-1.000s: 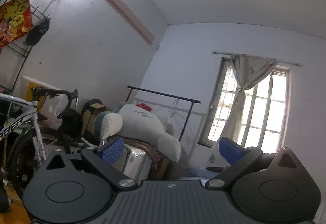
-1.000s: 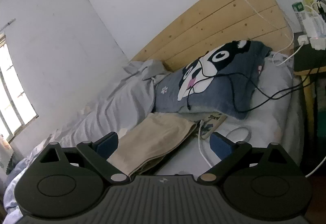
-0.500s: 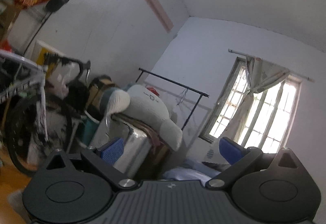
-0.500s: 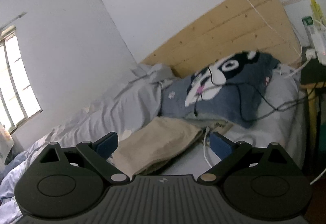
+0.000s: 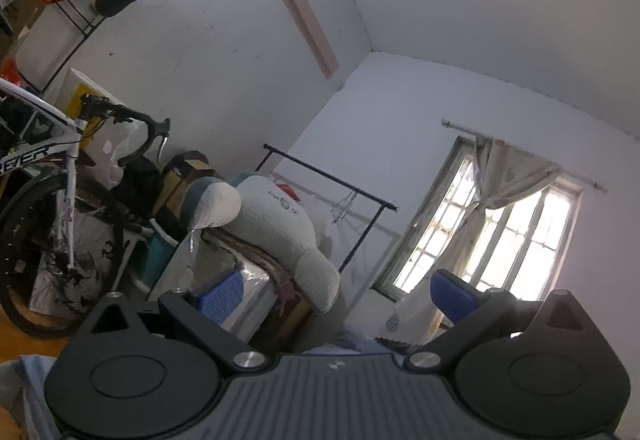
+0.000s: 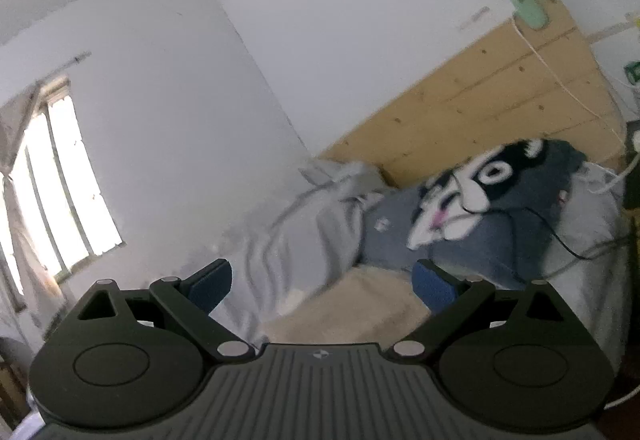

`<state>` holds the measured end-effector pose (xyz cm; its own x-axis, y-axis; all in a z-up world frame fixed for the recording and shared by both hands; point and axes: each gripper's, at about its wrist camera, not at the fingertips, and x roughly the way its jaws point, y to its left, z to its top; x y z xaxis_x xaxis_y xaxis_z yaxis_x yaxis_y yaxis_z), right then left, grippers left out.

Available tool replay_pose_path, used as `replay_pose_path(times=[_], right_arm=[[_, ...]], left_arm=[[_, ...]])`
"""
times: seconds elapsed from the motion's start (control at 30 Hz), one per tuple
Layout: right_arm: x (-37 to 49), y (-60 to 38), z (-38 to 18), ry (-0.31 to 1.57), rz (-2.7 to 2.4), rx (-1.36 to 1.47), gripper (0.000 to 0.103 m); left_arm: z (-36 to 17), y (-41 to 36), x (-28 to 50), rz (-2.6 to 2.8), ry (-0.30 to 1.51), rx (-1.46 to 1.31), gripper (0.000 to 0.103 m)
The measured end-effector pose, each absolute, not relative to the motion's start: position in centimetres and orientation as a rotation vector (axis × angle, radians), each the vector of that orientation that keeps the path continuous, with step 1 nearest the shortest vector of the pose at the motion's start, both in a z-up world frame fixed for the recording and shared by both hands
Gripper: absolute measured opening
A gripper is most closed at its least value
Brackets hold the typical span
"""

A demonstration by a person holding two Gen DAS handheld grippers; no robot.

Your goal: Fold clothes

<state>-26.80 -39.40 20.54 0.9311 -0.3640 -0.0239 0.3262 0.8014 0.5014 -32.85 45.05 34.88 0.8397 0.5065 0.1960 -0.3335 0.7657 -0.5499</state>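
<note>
A folded beige garment lies on the bed, low in the right wrist view, partly hidden behind the gripper body. My right gripper hangs open above it, tilted upward, with nothing between its blue pads. In the left wrist view my left gripper is open too and aims high across the room, away from the bed; a bit of pale blue cloth shows just over its body. No garment is held by either gripper.
A grey quilt and a cartoon-dog pillow with a black cable lie against the wooden headboard. Across the room stand a white bicycle, a plush toy on boxes, a clothes rail and a curtained window.
Both grippers have tilted upward and swung left. The beige garment has sunk lower in the right view, and the window has come into it. Jaws stayed open.
</note>
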Motion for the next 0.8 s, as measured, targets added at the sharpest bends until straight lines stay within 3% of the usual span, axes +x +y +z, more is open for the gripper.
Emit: replay_pose_path(times=[0.5,0.67,0.8], right_arm=[[-29.3,-35.0,33.7,-0.432,-0.236,0.315,0.099],[-29.0,-32.2,33.6,-0.450,-0.157,0.225,0.101],[-28.7,-29.3,30.2,-0.379,-0.089,0.155,0.101]], left_arm=[[38.7,44.5,-33.8,0.209,-0.520,-0.651,0.103],[36.7,43.2,-32.9,0.153,-0.496,-0.634,0.103],[32.2,42.1,-32.0,0.150,-0.395,-0.632,0.103]])
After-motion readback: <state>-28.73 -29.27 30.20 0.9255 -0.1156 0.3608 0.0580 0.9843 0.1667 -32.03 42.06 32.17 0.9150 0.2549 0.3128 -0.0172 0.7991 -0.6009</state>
